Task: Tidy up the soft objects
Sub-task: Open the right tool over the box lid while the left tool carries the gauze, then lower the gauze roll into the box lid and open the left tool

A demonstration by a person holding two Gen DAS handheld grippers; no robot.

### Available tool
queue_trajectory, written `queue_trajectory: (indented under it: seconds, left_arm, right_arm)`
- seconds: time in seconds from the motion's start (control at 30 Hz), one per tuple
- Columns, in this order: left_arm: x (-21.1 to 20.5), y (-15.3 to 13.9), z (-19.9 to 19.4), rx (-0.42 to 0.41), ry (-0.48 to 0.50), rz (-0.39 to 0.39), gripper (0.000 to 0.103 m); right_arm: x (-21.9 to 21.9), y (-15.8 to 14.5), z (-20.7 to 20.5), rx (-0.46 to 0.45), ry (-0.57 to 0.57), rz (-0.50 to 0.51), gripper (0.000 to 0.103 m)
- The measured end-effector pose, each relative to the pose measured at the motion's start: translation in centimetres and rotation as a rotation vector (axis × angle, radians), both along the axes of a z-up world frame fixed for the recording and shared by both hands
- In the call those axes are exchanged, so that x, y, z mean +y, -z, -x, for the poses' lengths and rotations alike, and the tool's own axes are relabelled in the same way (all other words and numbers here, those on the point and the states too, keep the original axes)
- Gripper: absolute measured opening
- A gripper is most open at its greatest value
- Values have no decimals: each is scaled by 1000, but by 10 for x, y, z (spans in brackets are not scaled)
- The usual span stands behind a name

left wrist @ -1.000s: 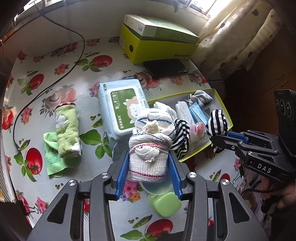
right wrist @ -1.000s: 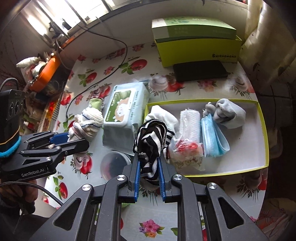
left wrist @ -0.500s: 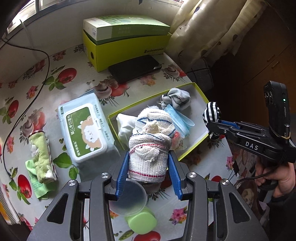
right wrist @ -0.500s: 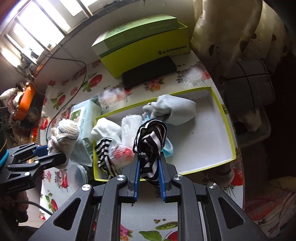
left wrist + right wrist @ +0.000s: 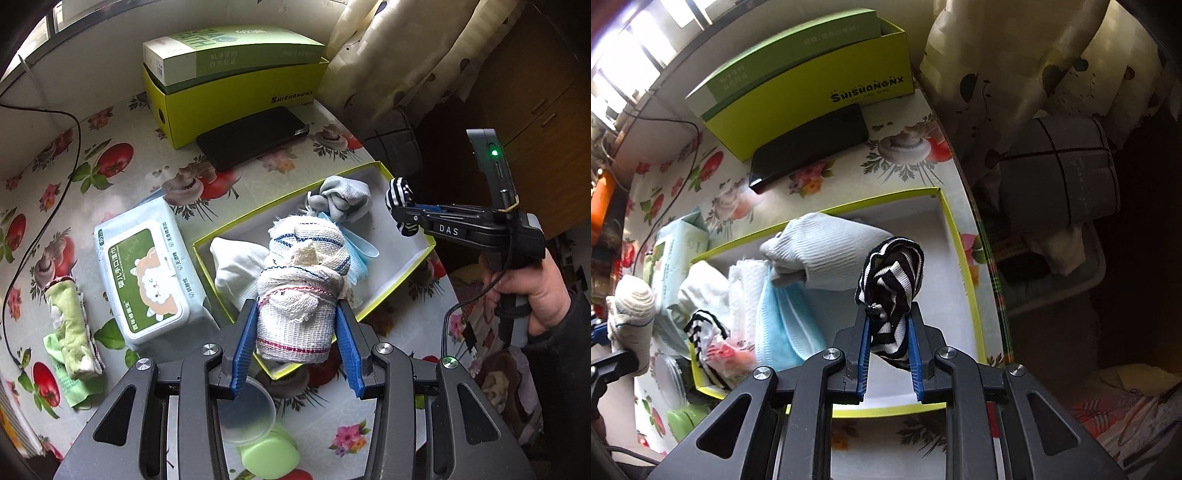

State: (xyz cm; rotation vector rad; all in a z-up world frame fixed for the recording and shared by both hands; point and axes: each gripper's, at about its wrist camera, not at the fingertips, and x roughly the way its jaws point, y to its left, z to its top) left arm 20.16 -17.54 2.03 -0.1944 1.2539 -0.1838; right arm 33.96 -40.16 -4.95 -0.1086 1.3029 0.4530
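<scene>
Both hands are carrying soft things to the tray [image 5: 964,266]. The right gripper [image 5: 888,328], clenched on a striped sock [image 5: 892,280], hangs over the tray's bare right end. The left gripper [image 5: 297,330] grasps a rolled cloth [image 5: 299,291] above its near edge. Next move: lower and release each inside.

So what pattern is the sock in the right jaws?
Black and white stripes on the sock, clearest in the right wrist view.

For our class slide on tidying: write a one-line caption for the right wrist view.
Right gripper holds a striped sock above the bare end of the yellow-rimmed tray.
</scene>
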Motion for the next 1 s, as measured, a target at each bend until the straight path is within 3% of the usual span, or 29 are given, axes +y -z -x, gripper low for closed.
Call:
queue_trajectory:
  seconds: [0.07, 0.2, 0.3, 0.63, 1.0]
  left_arm:
    - [-1, 2, 0, 3, 1, -2, 43]
    - [-2, 4, -3, 9, 2, -3, 43]
    - [-4, 5, -4, 11, 6, -4, 43]
    - [-25, 5, -20, 7, 65, -1, 43]
    - [-89, 24, -52, 15, 230, -6, 43]
  right_arm:
    - [0, 6, -9, 2, -13, 19, 18]
    - [0, 16, -21, 4, -29, 43, 34]
    - [-2, 13, -21, -17, -33, 44, 39]
    - [-36, -15, 12, -49, 84, -58, 40]
    - [-63, -16, 66, -9, 173, -125, 40]
